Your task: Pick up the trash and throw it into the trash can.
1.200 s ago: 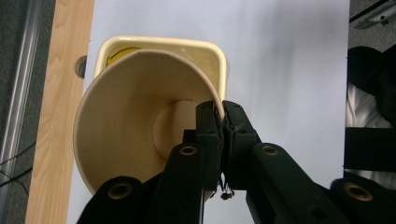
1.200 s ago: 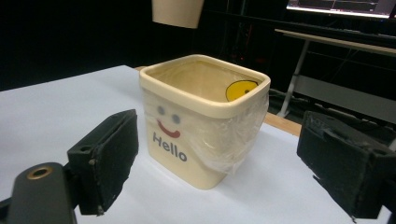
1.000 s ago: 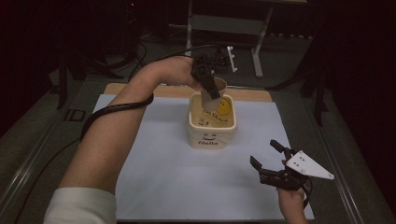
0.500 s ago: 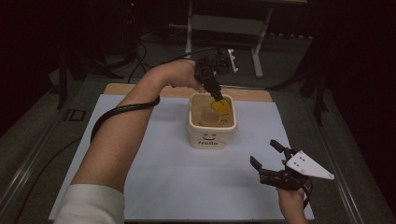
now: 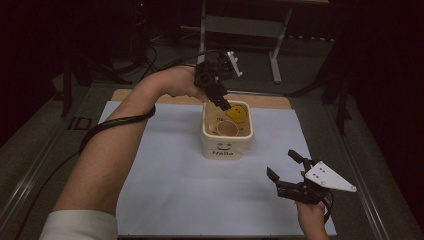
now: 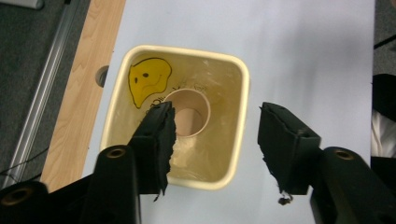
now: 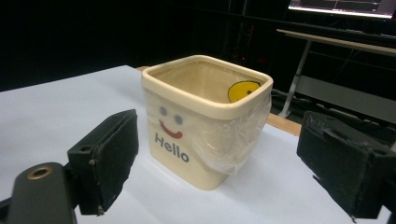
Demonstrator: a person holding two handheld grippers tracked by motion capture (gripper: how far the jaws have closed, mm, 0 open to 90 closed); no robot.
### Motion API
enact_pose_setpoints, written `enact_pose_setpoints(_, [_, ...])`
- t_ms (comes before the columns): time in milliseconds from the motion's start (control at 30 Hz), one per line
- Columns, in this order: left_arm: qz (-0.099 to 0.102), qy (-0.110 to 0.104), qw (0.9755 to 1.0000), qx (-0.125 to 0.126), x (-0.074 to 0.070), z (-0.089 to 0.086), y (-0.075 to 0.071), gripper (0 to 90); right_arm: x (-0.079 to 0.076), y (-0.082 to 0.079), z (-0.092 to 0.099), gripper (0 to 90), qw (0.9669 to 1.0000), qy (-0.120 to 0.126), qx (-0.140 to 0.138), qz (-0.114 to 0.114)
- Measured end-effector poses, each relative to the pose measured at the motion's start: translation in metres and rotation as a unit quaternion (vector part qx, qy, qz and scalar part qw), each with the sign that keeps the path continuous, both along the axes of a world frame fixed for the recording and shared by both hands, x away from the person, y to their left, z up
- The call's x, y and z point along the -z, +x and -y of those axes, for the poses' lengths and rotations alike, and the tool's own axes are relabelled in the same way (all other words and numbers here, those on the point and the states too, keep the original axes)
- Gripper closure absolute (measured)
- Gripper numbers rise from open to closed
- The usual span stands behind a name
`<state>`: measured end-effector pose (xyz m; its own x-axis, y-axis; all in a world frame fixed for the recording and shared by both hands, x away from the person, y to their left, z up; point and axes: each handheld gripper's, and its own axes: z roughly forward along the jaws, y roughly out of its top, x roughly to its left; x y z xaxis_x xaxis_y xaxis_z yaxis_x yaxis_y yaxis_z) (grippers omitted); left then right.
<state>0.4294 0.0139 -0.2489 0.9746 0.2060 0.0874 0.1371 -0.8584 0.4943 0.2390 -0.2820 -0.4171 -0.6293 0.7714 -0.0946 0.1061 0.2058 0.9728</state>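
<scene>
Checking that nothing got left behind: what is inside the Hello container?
Inside the Hello container stands a paper cup, and a yellow smiley sticker is on the inner wall. The left hand-held gripper covers part of its floor.

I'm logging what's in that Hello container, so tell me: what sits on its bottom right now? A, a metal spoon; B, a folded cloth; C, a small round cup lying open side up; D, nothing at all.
C: the left gripper view looks straight down into the cream Hello container and shows a small tan round cup on its bottom, open side up, beside the yellow smiley face on the inner wall.
</scene>
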Motion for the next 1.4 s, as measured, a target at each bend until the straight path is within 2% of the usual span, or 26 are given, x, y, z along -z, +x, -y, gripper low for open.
enact_pose_setpoints(200, [0.003, -0.014, 0.9998, -0.015, -0.001, -0.014, -0.006, 32.1, 0.0, 0.001, -0.001, 12.7, 1.0, -0.001, 0.0, -0.001])
enact_pose_setpoints(300, [-0.003, -0.02, 0.9995, -0.023, -0.002, -0.023, -0.007, 26.8, 0.001, 0.001, -0.001, 12.7, 1.0, -0.001, -0.001, -0.002])
enact_pose_setpoints(367, [-0.014, -0.022, 0.9995, -0.019, -0.001, -0.029, -0.008, 23.0, 0.001, 0.001, -0.002, 12.7, 1.0, -0.001, -0.001, -0.002])
enact_pose_setpoints(467, [-0.023, -0.042, 0.9982, -0.035, -0.001, -0.038, -0.008, 17.7, 0.001, 0.001, -0.002, 12.7, 1.0, -0.003, -0.002, -0.002])
enact_pose_setpoints(633, [-0.023, -0.052, 0.9977, -0.038, 0.005, -0.054, -0.013, 13.8, 0.0, 0.0, -0.003, 12.7, 1.0, -0.001, -0.003, -0.002])
enact_pose_setpoints(733, [-0.022, -0.062, 0.9962, -0.057, 0.009, -0.065, -0.016, 12.1, 0.001, 0.001, -0.004, 12.7, 1.0, -0.004, -0.004, -0.004])
enact_pose_setpoints(900, [-0.031, -0.078, 0.9944, -0.065, 0.015, -0.083, -0.023, 2.8, 0.001, 0.001, -0.004, 12.7, 1.0, -0.004, -0.004, -0.003])
enact_pose_setpoints(967, [-0.029, -0.083, 0.9935, -0.072, 0.019, -0.089, -0.026, 2.8, 0.001, 0.001, -0.004, 12.7, 1.0, -0.004, -0.003, -0.004])
enact_pose_setpoints(1067, [-0.028, -0.081, 0.9934, -0.076, 0.023, -0.097, -0.032, 2.8, 0.001, 0.001, -0.005, 12.7, 1.0, -0.005, -0.003, -0.005])
enact_pose_setpoints(1100, [-0.022, -0.078, 0.9933, -0.082, 0.025, -0.099, -0.034, 2.8, 0.001, 0.001, -0.005, 12.7, 1.0, -0.005, -0.004, -0.005])
enact_pose_setpoints(1167, [-0.024, -0.082, 0.9932, -0.08, 0.028, -0.104, -0.039, 2.7, 0.001, 0.001, -0.006, 12.7, 1.0, -0.007, -0.005, -0.005])
enact_pose_setpoints(1200, [-0.017, -0.082, 0.9928, -0.086, 0.029, -0.106, -0.042, 2.7, 0.001, 0.001, -0.006, 12.7, 1.0, -0.007, -0.004, -0.005])
enact_pose_setpoints(1233, [-0.022, -0.088, 0.9923, -0.084, 0.03, -0.109, -0.044, 2.8, 0.001, 0.001, -0.006, 12.7, 1.0, -0.007, -0.004, -0.005])
enact_pose_setpoints(1300, [-0.015, -0.098, 0.9912, -0.087, 0.031, -0.115, -0.05, 2.7, 0.001, 0.001, -0.006, 12.7, 1.0, -0.005, -0.005, -0.005])
enact_pose_setpoints(1333, [-0.02, -0.105, 0.9905, -0.087, 0.033, -0.118, -0.052, 2.8, 0.001, 0.001, -0.005, 12.7, 1.0, -0.007, -0.004, -0.005])
enact_pose_setpoints(1400, [-0.01, -0.106, 0.99, -0.092, 0.036, -0.123, -0.058, 2.8, 0.002, 0.002, -0.006, 12.7, 0.9999, -0.006, -0.005, -0.007])
